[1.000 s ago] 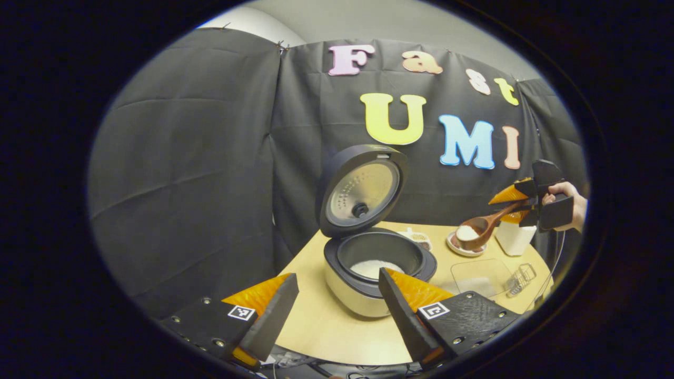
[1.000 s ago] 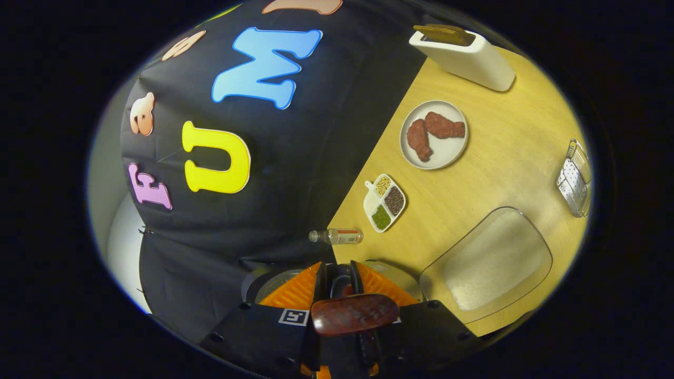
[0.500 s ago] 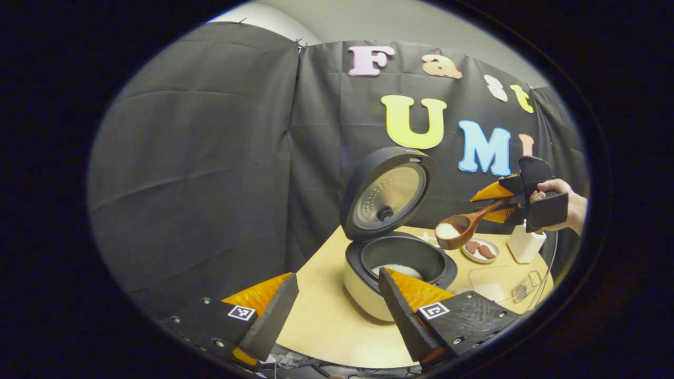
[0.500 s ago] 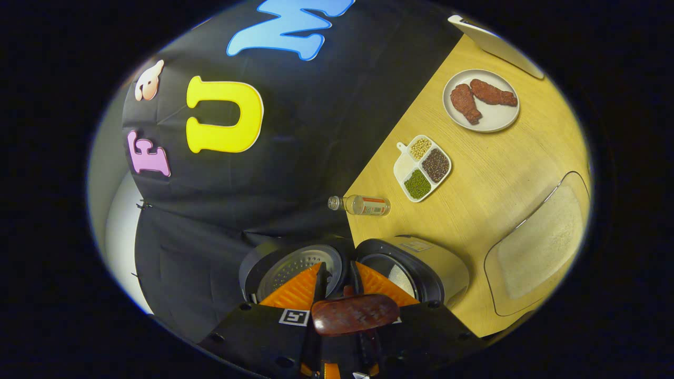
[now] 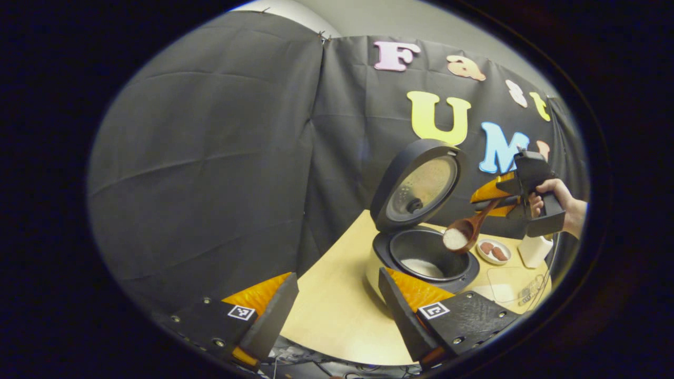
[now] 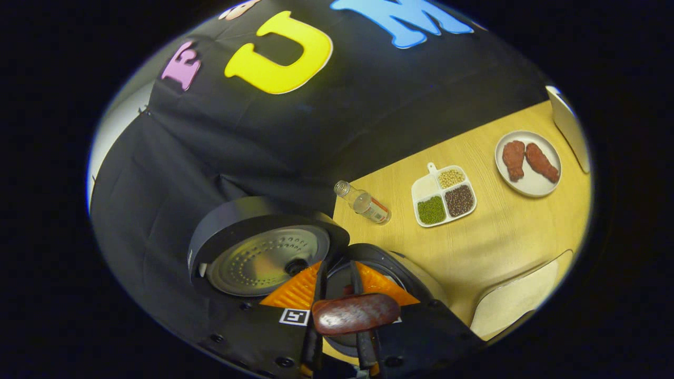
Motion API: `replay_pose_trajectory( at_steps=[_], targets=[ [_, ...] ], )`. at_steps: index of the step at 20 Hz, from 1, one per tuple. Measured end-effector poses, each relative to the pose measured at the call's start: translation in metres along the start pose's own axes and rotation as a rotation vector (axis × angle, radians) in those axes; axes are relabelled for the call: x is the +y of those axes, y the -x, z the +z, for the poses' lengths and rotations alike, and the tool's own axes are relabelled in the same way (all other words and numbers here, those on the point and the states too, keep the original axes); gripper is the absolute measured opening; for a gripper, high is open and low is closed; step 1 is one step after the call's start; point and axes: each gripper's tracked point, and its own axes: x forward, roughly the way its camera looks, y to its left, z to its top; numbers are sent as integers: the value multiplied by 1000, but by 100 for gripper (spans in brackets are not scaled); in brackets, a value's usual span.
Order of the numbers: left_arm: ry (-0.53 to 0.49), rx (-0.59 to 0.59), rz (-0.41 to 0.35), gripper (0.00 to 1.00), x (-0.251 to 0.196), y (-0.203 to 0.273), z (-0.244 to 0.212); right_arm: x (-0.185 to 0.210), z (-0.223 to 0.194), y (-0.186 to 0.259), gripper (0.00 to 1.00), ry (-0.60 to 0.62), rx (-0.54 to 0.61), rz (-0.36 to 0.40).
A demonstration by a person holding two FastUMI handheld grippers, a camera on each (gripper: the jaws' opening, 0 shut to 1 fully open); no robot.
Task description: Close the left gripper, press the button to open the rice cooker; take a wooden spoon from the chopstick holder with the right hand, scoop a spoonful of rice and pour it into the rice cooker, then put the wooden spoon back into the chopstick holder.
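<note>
Right gripper (image 5: 487, 202) is clamped on the wooden spoon (image 5: 466, 231), its bowl of white rice tipped over the open rice cooker (image 5: 426, 258), which already has rice in its pot, while the left gripper (image 5: 337, 310) hangs open.

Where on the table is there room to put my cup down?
Bare table lies left of the rice cooker. The right side is crowded: bottle, grain dish, meat plate, clear tray.
</note>
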Motion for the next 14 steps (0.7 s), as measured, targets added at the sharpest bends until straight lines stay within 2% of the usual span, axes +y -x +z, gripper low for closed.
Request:
replay_pose_trajectory(
  at_steps=[4, 10, 14],
  targets=[
    [-1, 7, 9, 96, 4, 7, -6, 4, -9, -10, 24, 173, 8, -33],
    [-21, 6, 18, 96, 3, 13, -8, 11, -17, -21, 24, 328, 5, -48],
    [-27, 13, 15, 96, 1, 17, -11, 15, -18, -24, 24, 478, -4, -58]
  ],
)
